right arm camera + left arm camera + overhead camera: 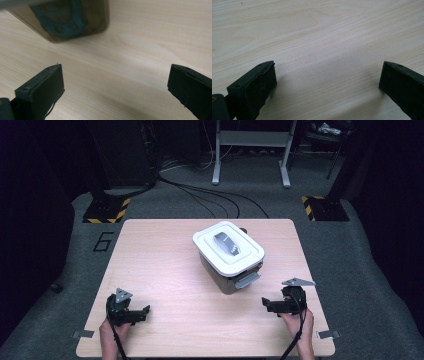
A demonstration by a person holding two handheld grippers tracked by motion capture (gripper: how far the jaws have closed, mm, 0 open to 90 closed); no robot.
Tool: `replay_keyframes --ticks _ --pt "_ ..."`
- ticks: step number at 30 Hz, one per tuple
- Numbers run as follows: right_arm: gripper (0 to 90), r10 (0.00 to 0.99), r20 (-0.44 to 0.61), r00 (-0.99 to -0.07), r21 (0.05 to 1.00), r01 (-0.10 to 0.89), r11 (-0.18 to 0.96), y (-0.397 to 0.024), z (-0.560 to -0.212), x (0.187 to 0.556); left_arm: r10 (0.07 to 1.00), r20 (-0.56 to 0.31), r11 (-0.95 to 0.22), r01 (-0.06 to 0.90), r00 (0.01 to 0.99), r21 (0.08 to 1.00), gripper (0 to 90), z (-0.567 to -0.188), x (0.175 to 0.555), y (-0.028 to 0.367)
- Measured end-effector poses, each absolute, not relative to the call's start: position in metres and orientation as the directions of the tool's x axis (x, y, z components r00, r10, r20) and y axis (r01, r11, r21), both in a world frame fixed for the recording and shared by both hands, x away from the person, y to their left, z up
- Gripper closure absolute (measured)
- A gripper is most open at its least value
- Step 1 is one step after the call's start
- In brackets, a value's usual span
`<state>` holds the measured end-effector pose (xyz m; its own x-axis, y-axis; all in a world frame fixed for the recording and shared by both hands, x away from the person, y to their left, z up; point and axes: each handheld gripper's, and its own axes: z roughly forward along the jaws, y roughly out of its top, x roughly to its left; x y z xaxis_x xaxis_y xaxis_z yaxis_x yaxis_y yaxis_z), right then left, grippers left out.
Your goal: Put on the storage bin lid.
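Note:
A lidded storage box (229,256) with a white lid, a grey handle on top and grey side latches stands on the far middle of the light wooden table (165,270). Its smoky translucent wall (70,20), with something blue dimly showing inside, fills the top of the right gripper view. My left gripper (145,311) rests near the front left edge, jaws wide apart over bare wood (327,75). My right gripper (265,304) sits at the front right, pointing left toward the box's near corner, jaws wide apart (115,82) with nothing between them.
The table stands on grey carpet. Beyond it are black cables (210,195), a white desk frame (252,150), and two stand bases with yellow-black hazard tape (107,210). A number 6 (102,241) is marked on the floor at left.

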<state>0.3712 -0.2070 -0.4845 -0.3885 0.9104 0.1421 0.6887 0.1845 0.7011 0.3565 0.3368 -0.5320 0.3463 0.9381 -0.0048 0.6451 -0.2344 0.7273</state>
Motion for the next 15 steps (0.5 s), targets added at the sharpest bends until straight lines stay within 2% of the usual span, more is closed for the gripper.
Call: replay_keyframes --ticks 6,15 --pt "0.0 0.928 0.123 -0.351 0.709 0.686 0.166 -0.210 -0.505 0.366 0.938 -0.005 -0.235 0.645 0.346 0.727 1.1 -0.532 0.356 0.337" --pt "0.0 0.948 0.000 -0.317 0.719 0.659 0.220 -0.213 -0.530 0.363 0.938 -0.003 -0.235 0.644 0.346 0.728 1.1 -0.532 0.357 0.337"
